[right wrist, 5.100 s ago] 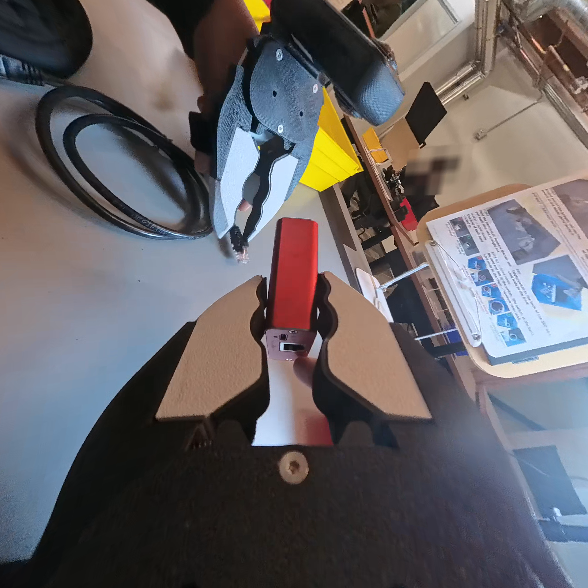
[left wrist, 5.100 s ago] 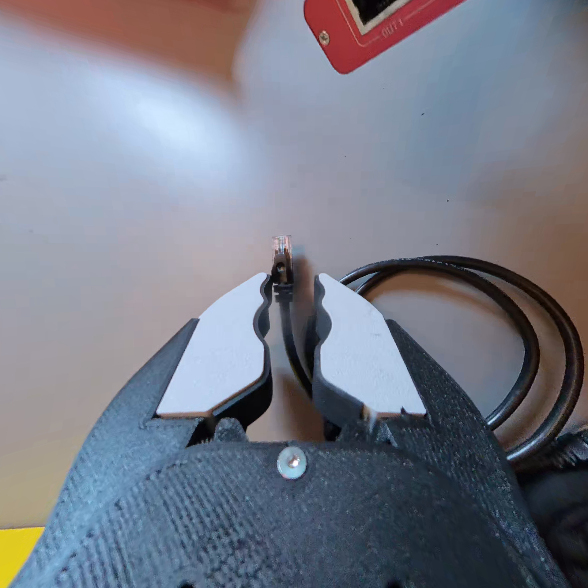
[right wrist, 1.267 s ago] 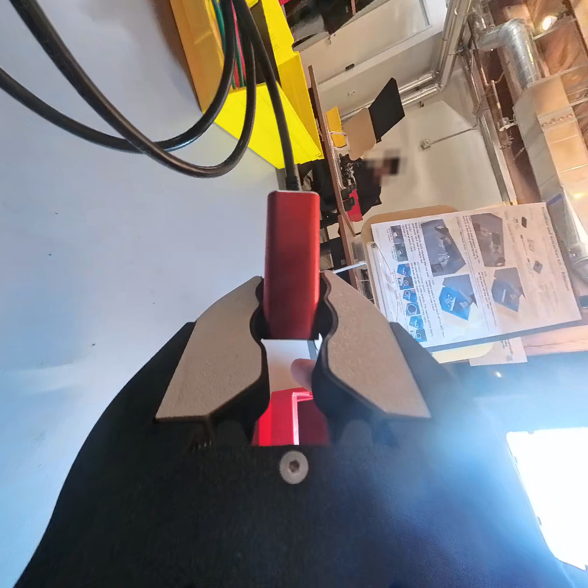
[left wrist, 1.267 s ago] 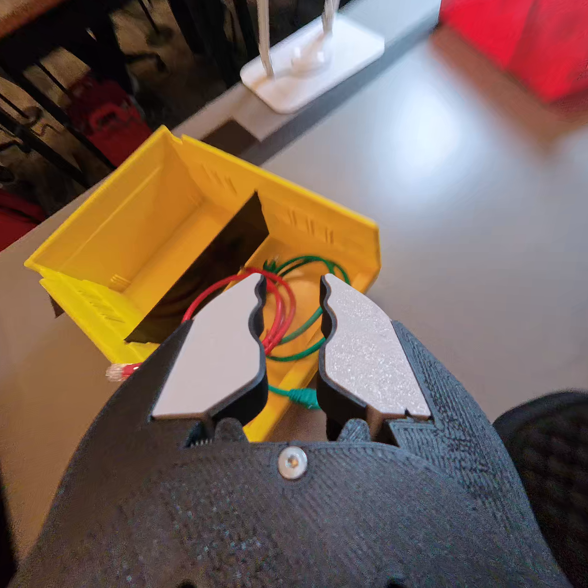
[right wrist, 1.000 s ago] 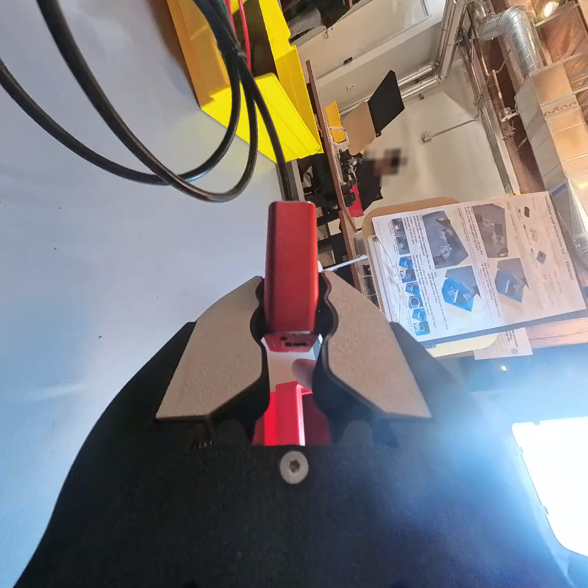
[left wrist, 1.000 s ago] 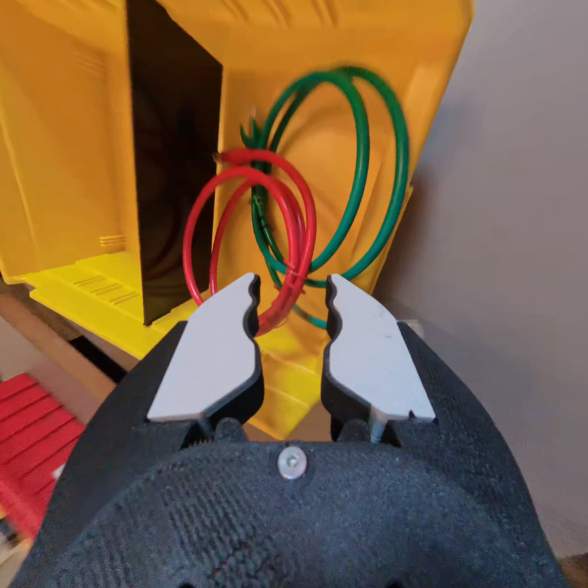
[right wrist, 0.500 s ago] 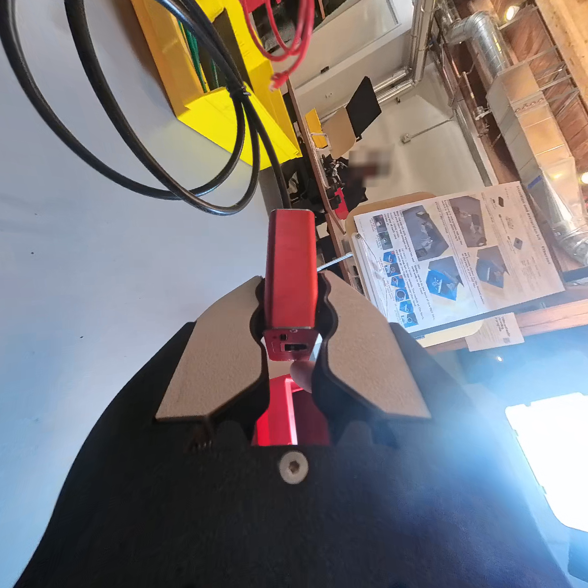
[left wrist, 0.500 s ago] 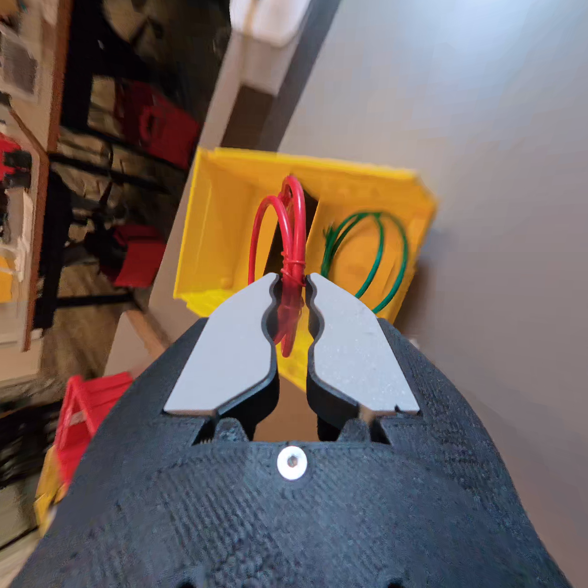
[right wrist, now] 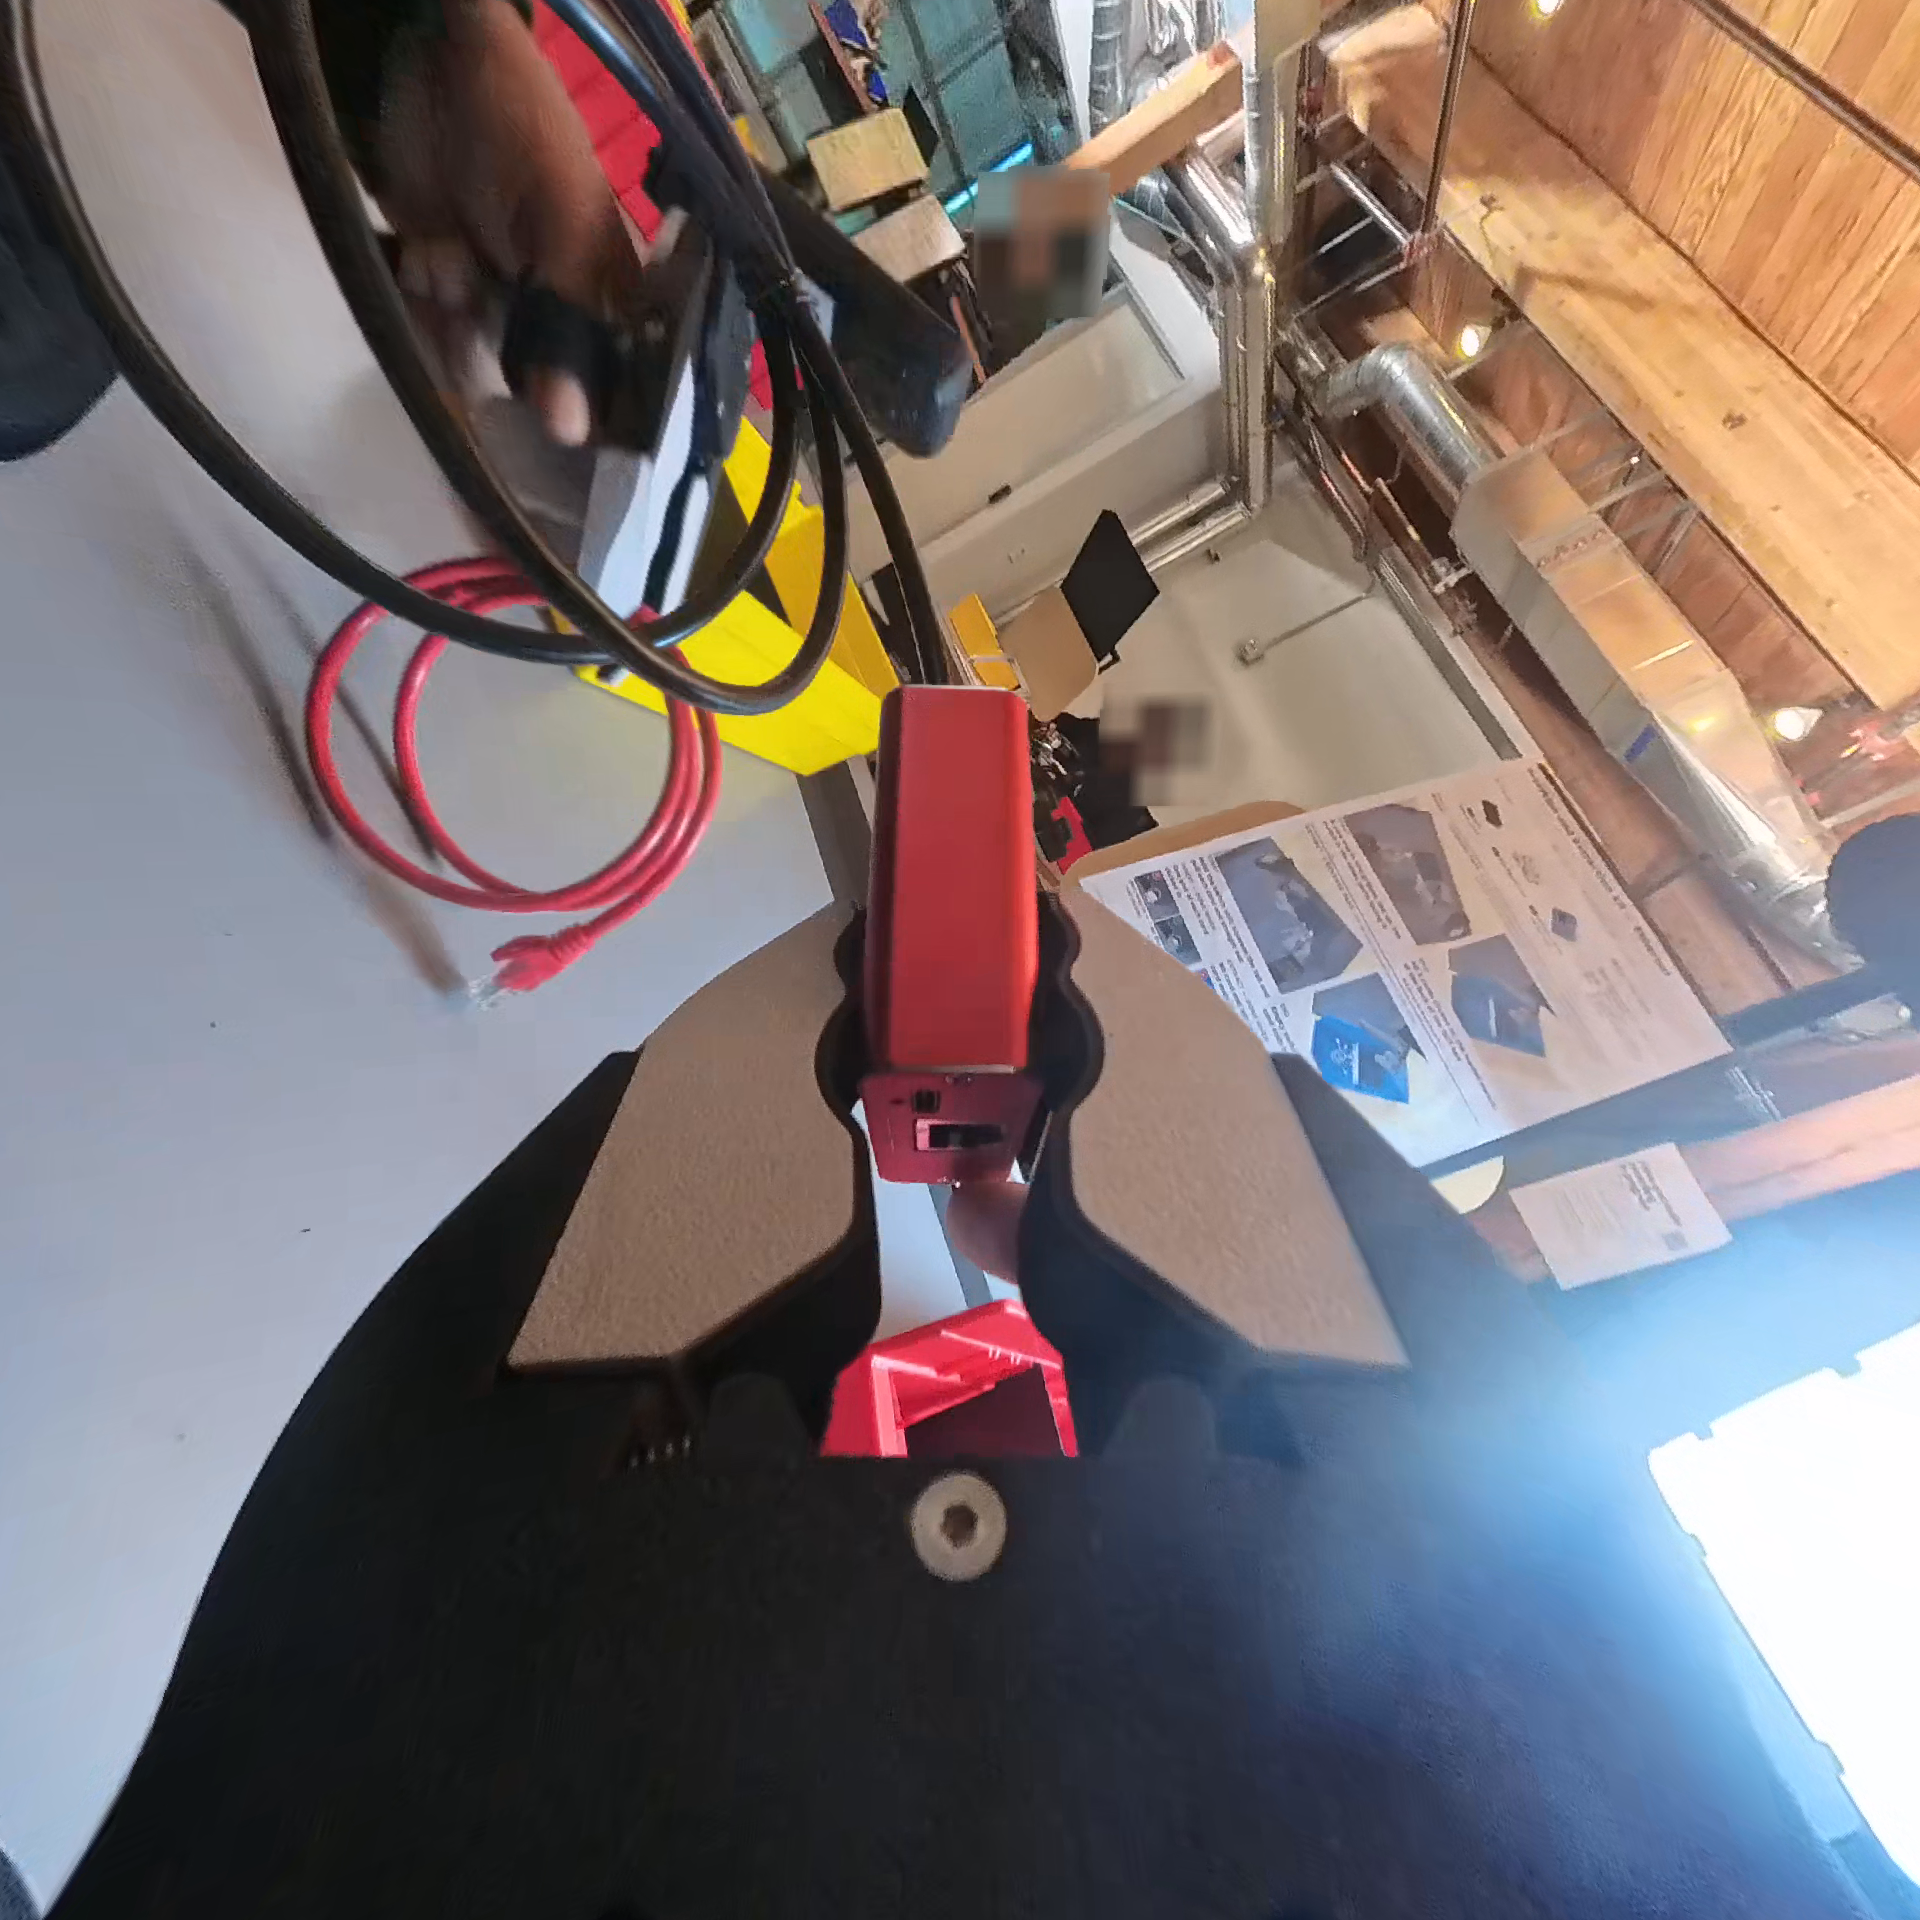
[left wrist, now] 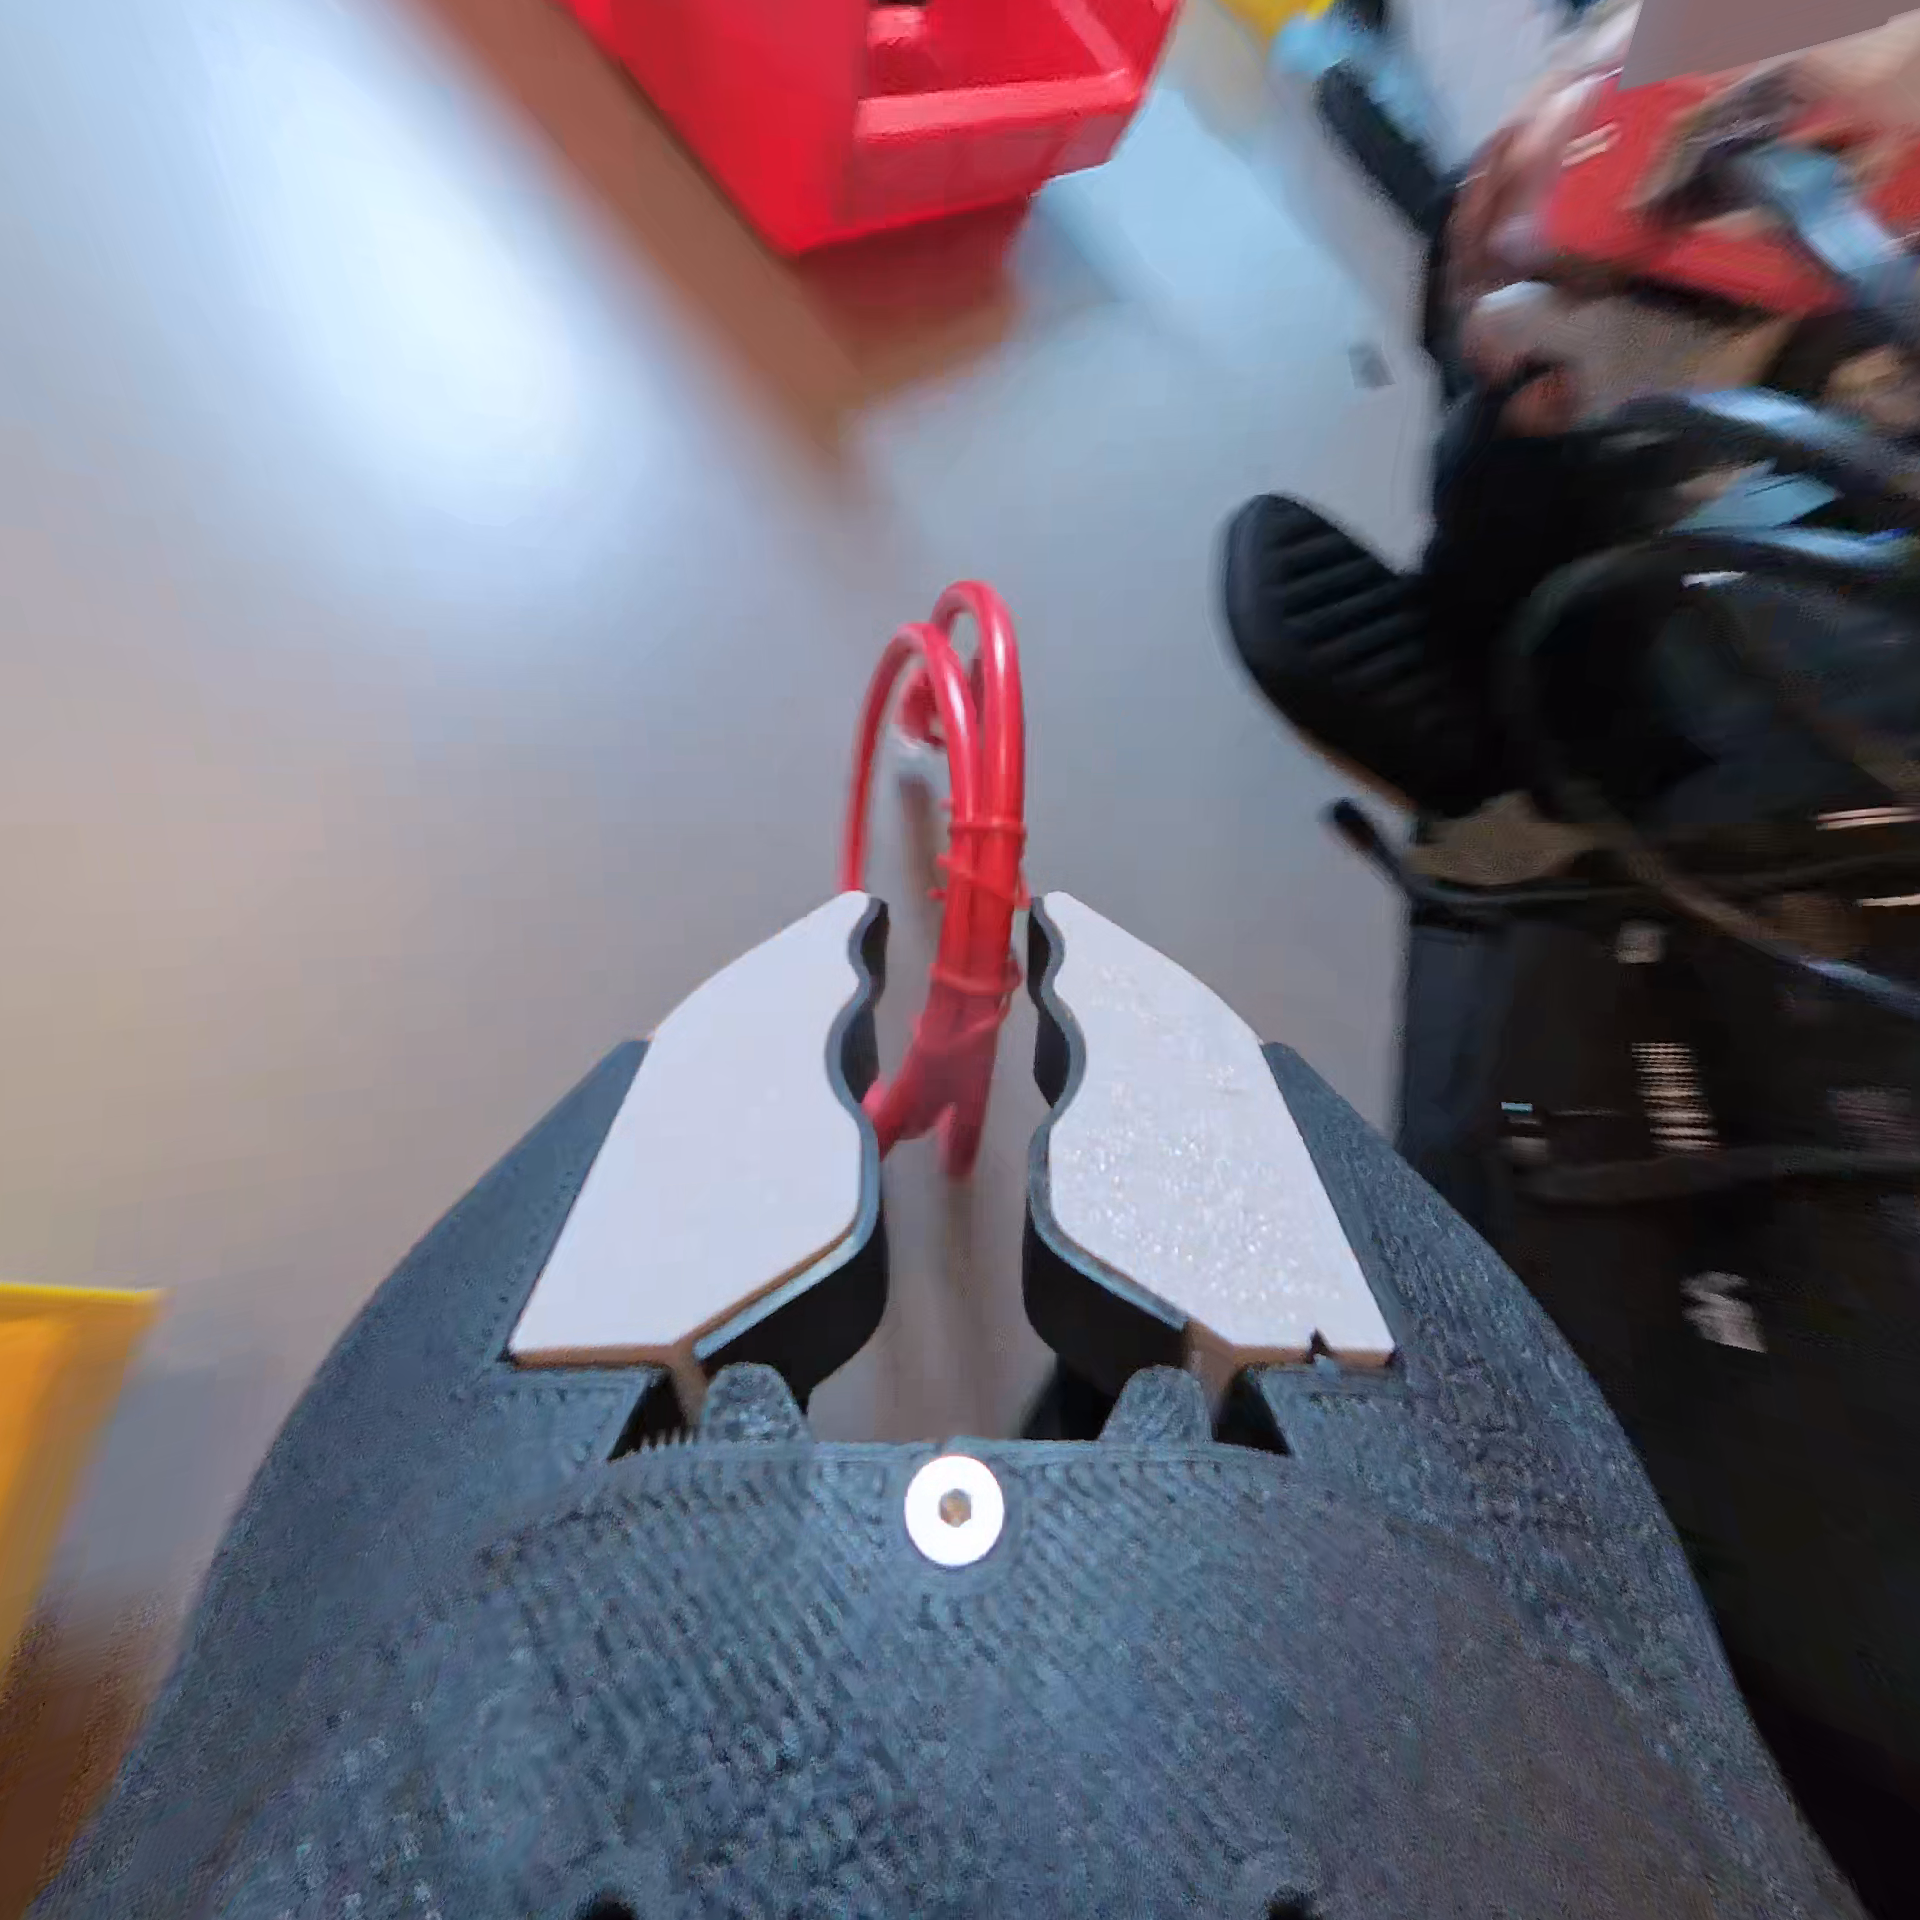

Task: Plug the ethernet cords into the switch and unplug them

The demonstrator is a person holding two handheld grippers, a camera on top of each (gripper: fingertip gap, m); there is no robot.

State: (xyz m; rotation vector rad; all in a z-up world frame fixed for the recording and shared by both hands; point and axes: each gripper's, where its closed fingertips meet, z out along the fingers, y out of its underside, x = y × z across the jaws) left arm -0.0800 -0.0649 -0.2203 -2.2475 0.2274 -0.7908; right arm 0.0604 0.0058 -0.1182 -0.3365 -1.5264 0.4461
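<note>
In the right wrist view, my right gripper (right wrist: 951, 920) is shut on a red box-shaped switch (right wrist: 951, 821) and holds it end-on above the pale table (right wrist: 208, 1091). A red coiled ethernet cord (right wrist: 686, 790) lies on the table to the left, its plug (right wrist: 520, 956) pointing toward me, with no fingers around it. In the left wrist view, the tied red cord (left wrist: 982, 862) shows in the gap of my left gripper (left wrist: 956, 914), whose jaws stand apart. The view is blurred.
Black cables (right wrist: 727, 686) loop across the upper left of the right wrist view in front of a blurred hand (right wrist: 499, 177). A yellow bin (right wrist: 800, 675) stands behind the cord. A red bin (left wrist: 935, 104) is at the far table edge. A poster board (right wrist: 1403, 956) stands to the right.
My left gripper has carried the red cord away from the yellow bin, swung to face the table, and its jaws have widened. The cord now lies on the table. The right gripper still holds the switch.
</note>
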